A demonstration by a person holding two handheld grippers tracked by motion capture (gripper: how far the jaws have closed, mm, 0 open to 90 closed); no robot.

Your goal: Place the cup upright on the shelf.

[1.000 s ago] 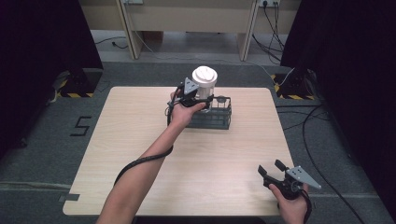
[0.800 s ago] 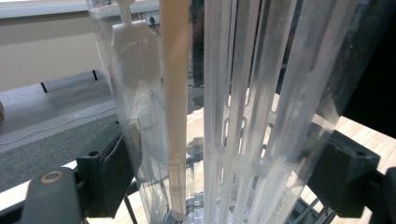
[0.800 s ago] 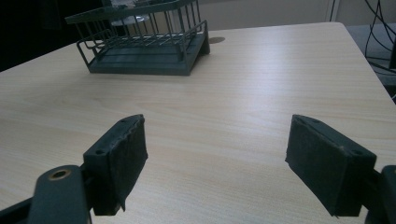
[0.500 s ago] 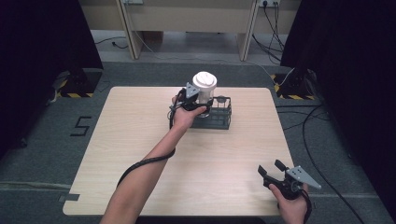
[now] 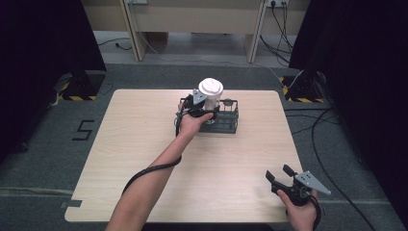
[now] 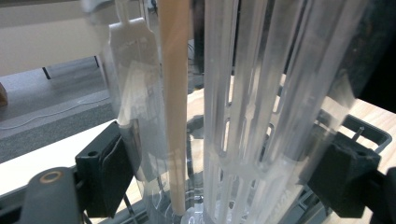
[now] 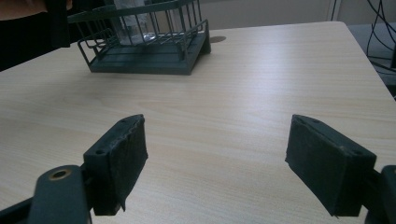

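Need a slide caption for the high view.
Left gripper holds a clear white-lidded plastic cup over the dark wire basket; right gripper idles open.

1. Cup (image 5: pixel 210 96) in my left gripper (image 5: pixel 202 108): clear ribbed plastic, white lid; the gripper view shows pale vertical ridges (image 6: pixel 243 107) and a tan strip down the inside.
2. Basket (image 5: pixel 228 122): dark grey-green wire, same-colour flat base (image 7: pixel 154 58).
3. My left gripper: black jaws and body, grey plate on top.
4. My right gripper (image 5: pixel 280 176): black, with a light grey three-cornered plate; black jaw pads (image 7: pixel 121 158) with a brass-coloured ring at the pivot.
5. Desk (image 5: pixel 144 144): light wood, fine straight grain, no markings.
6. Floor (image 5: pixel 48 144) off the desk's left edge: dark grey carpet, black "5" marked on it; yellow-and-black hazard stripes near both far corners.
7. Cables: black.
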